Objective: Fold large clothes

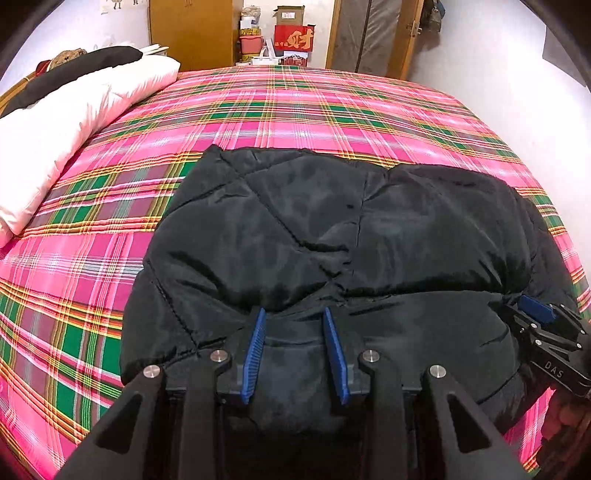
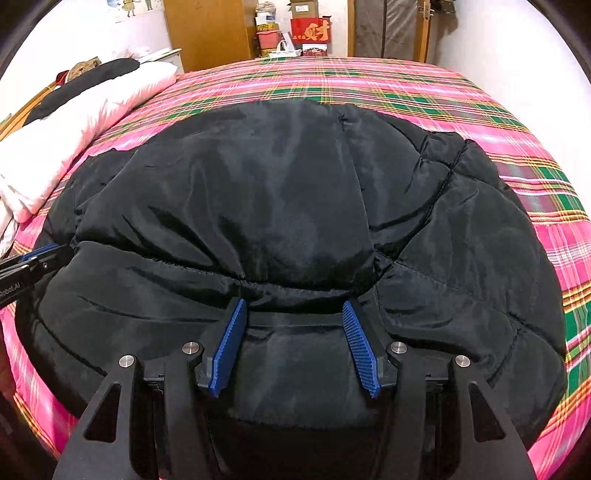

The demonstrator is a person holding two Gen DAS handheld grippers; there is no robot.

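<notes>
A black quilted padded jacket [image 1: 332, 236] lies folded in a thick bundle on the pink and green plaid bed; it also fills the right wrist view [image 2: 288, 192]. My left gripper [image 1: 294, 312] is open, its blue pads straddling the jacket's near edge, with fabric between the fingers. My right gripper [image 2: 294, 304] is open too, also astride the near edge, further right along it. The right gripper shows at the right edge of the left wrist view [image 1: 539, 314]. The left gripper's tip shows at the left of the right wrist view [image 2: 40, 256].
The plaid bed [image 1: 295, 107] stretches away behind the jacket. A white duvet [image 1: 74, 110] with a black garment [image 1: 85, 68] on it lies along the left side. A wooden cabinet [image 1: 192, 33], stacked boxes [image 1: 291, 37] and a door [image 1: 369, 37] stand beyond the bed.
</notes>
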